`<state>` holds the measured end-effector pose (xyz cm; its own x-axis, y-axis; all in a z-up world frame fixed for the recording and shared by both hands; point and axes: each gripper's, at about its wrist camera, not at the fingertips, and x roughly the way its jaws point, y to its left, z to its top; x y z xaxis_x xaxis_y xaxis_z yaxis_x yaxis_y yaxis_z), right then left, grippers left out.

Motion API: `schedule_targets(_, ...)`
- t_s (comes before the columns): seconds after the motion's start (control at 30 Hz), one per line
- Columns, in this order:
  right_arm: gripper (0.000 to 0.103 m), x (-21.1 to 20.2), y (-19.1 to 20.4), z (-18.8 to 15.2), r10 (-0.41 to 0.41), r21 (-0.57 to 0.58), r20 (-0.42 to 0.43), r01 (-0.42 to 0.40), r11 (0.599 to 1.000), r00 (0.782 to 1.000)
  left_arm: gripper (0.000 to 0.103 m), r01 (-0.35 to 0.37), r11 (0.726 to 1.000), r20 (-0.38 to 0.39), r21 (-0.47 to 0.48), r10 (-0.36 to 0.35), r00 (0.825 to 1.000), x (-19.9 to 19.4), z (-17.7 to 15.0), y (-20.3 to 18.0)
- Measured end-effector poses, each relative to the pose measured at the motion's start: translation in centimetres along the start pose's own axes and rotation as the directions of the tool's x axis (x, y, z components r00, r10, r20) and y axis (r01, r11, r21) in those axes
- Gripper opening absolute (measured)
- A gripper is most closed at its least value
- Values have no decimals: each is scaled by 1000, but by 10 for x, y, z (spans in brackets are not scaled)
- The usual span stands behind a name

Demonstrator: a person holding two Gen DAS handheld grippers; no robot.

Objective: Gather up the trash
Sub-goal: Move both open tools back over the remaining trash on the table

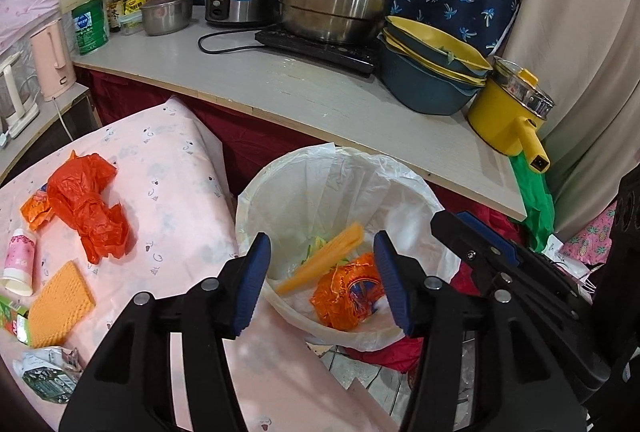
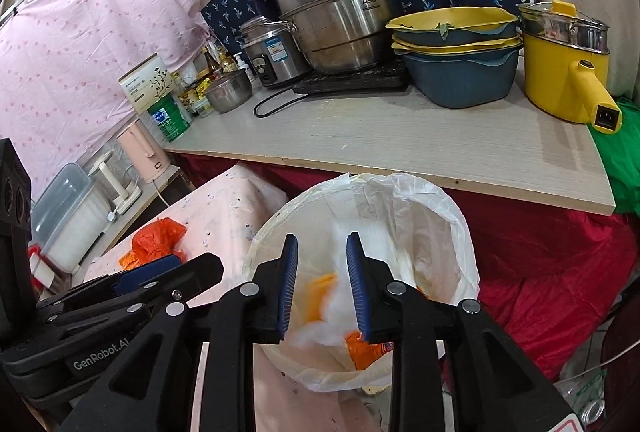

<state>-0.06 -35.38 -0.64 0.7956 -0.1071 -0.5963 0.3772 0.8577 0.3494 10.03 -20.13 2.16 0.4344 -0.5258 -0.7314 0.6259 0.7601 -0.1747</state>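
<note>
From the left wrist view, the left gripper point(image 1: 322, 280) hangs above the trash bin point(image 1: 256, 192), and its blue pads are spread apart with nothing pinched between them. Inside the bin, which has a white liner, lie an orange wrapper point(image 1: 346, 294) and an orange sponge strip point(image 1: 324, 258). On the pink tablecloth point(image 1: 176, 168) at the left more trash is waiting — an orange plastic bag point(image 1: 90, 208), a waffle sponge point(image 1: 60, 302), a small pink tube point(image 1: 19, 258), a green carton point(image 1: 14, 318) and a crushed grey packet point(image 1: 46, 378). The right gripper point(image 1: 480, 244) shows at the right edge, beside the bin.

From the right wrist view, the right gripper point(image 2: 322, 284) is over the same bin point(image 2: 460, 228), with jaws only a little apart — the pads do not press anything. Between them a blurred white and orange piece point(image 2: 326, 306) is seen inside the bin. The left gripper point(image 2: 188, 266) lies at the left, in front of the orange bag point(image 2: 158, 242).
</note>
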Motion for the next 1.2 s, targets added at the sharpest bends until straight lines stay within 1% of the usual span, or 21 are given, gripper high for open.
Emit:
schedule_targets(0.1,25,1,1,1,2,1,0,-2,1000,1000,52,-13,1000,4,-3,13,1000,-1,0,3)
schedule_targets(0.17,26,1,3,1,5,0,-1,-5,1000,1000,55,-25,1000,10,-5,25,1000,-3,-1,6)
schedule_targets(0.33,26,2,9,1,13,-11,-3,-13,1000,1000,56,-57,998,23,-8,57,998,-9,-3,13)
schedule_targets(0.57,26,2,24,0,34,-36,-11,-34,999,999,61,-110,993,38,-50,112,993,-22,-13,38)
schedule_targets(0.77,26,6,50,-7,68,-72,-31,-70,995,997,61,-162,983,45,-89,166,985,-38,-24,67)
schedule_targets(0.9,26,9,72,-15,91,-100,-50,-96,990,995,61,-203,972,46,-119,210,977,-52,-35,91)
schedule_targets(1.0,28,11,89,-22,110,-120,-67,-118,986,992,63,-229,963,46,-144,238,970,-63,-45,109)
schedule_targets(1.07,29,12,101,-27,123,-134,-78,-133,982,989,67,-244,957,42,-156,253,967,-71,-51,121)
schedule_targets(1.17,29,14,120,-35,141,-159,-97,-155,975,985,73,-283,945,26,-162,291,956,-83,-65,140)
schedule_targets(1.2,30,14,125,-37,146,-166,-103,-161,973,984,73,-296,942,24,-162,303,953,-87,-70,145)
